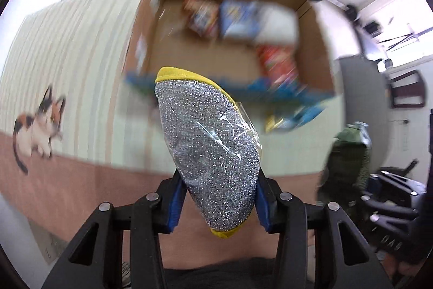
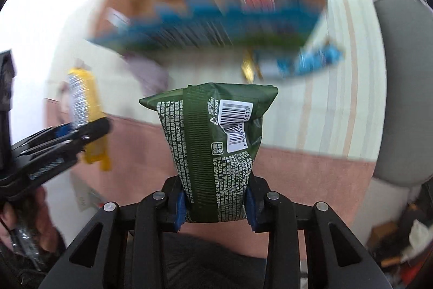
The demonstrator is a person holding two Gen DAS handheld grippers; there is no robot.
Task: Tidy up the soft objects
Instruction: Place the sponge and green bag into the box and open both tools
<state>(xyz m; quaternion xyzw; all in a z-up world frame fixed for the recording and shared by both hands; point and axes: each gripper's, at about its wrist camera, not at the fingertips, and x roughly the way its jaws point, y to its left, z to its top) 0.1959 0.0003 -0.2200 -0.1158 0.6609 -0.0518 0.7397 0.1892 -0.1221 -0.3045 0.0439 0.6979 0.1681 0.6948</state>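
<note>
So both are loaded: the left hand-held gripper [image 1: 217,203] is clamped on a glittery silver scrubber [image 1: 208,145] with yellow trim, and the right hand-held gripper [image 2: 215,205] is pinching a green packet [image 2: 213,142] near its bottom. Both hang over the striped mat [image 1: 81,58], short of the cardboard box [image 1: 311,45], which has a few blurry colourful packs in its far corner. My guess is that's where they're headed.
</note>
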